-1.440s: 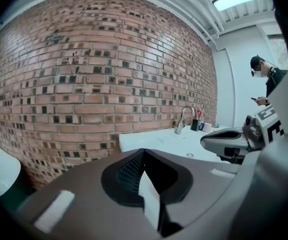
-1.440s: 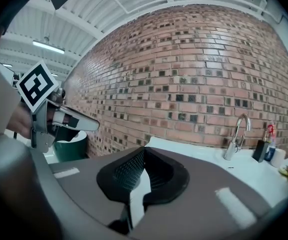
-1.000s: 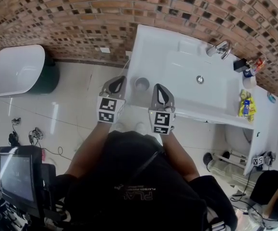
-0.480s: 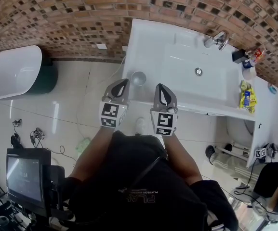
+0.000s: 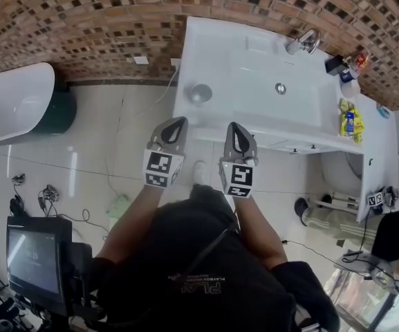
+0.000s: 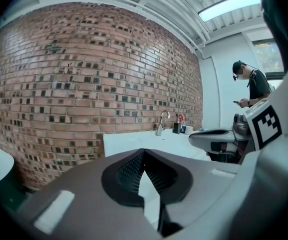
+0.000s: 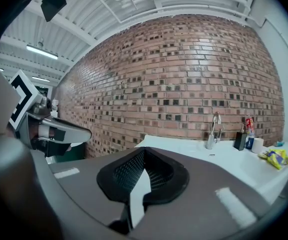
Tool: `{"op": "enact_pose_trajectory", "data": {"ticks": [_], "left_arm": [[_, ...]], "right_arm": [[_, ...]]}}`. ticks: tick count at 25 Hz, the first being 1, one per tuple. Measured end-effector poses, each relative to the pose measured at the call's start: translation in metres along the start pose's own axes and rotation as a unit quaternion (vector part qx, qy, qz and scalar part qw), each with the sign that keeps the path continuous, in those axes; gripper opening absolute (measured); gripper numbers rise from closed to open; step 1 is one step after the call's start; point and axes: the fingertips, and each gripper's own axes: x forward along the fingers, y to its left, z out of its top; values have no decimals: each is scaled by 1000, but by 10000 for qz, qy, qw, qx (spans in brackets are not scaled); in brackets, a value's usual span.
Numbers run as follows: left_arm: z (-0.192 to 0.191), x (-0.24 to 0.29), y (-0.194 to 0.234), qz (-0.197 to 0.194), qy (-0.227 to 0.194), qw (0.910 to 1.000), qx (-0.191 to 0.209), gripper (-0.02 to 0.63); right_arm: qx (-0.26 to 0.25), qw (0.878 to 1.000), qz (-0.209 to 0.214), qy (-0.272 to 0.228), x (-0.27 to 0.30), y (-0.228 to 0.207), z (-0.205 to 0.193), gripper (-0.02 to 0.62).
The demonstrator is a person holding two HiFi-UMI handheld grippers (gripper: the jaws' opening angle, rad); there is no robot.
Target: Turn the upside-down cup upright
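A small grey metal cup point(image 5: 200, 93) stands on the left end of the white sink counter point(image 5: 220, 54); from above I cannot tell which way up it is. My left gripper point(image 5: 178, 122) and right gripper point(image 5: 234, 126) hang side by side over the tiled floor, short of the counter's front edge and apart from the cup. Both are shut with nothing between their jaws. In the left gripper view the left gripper point(image 6: 143, 151) points at the counter, and in the right gripper view the right gripper point(image 7: 144, 151) points at the brick wall. Neither of those views shows the cup.
A faucet point(image 5: 303, 41), small bottles point(image 5: 337, 64) and a yellow packet point(image 5: 349, 120) sit along the counter's right side around the basin point(image 5: 280, 88). A white tub point(image 5: 16, 102) stands left on the floor, a monitor point(image 5: 33, 254) lower left. A person point(image 6: 253, 86) stands off to the right.
Both grippers have drawn back together from the counter. The cup, earlier level with their tips, now lies well beyond them. Both stay shut.
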Motion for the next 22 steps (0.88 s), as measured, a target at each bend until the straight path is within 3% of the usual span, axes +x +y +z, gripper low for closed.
{"op": "enact_pose_trajectory", "data": {"ticks": [8, 22], "left_arm": [[-8, -60, -17, 2, -101, 9999, -27, -2], [-41, -141, -53, -141, -39, 9998, -120, -2]], "right_arm": [[-102, 9995, -93, -273, -61, 31, 10, 12], [-81, 9996, -192, -202, -149, 75, -13, 12]]}}
